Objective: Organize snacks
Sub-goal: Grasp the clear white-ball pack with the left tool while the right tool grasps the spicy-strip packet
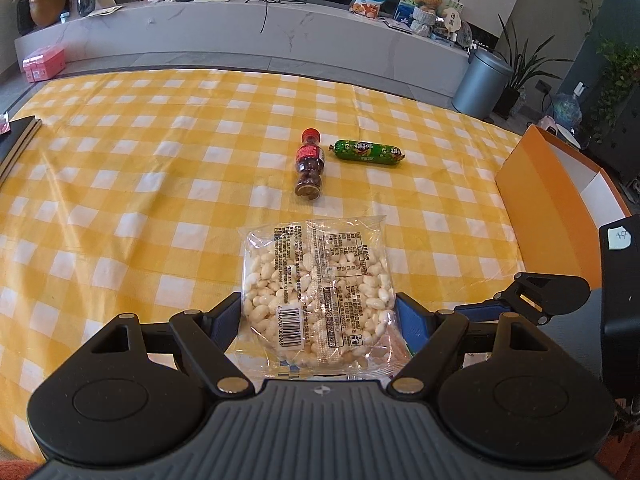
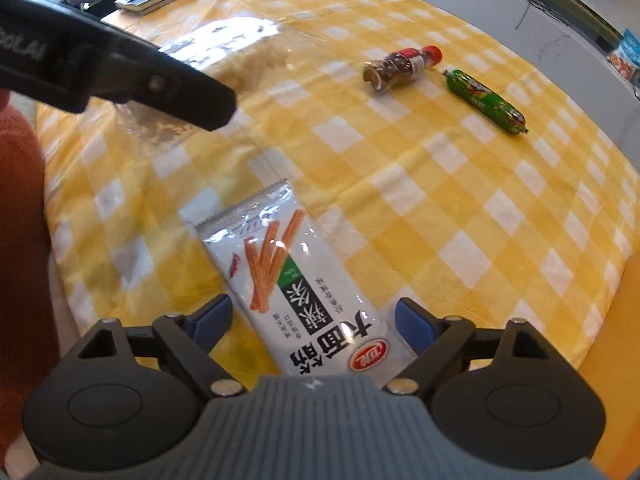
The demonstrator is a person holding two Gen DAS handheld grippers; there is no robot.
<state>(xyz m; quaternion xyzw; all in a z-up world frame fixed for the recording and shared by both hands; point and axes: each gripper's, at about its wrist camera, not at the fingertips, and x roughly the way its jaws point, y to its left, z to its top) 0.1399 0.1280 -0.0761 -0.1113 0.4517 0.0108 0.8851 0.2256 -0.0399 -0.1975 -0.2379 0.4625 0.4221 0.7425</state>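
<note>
Beside the orange cardboard box (image 1: 548, 196), nothing looks packed: left gripper (image 1: 318, 312) clamps the clear puffed-snack bag (image 1: 316, 288); right gripper (image 2: 310, 320) gapes around the white spicy-stick packet (image 2: 296, 276).

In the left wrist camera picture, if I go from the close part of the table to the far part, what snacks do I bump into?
Clear bag of white puffed snacks in the left gripper → little bottle with the red cap → green sausage stick, just a bit farther and to the right.
</note>
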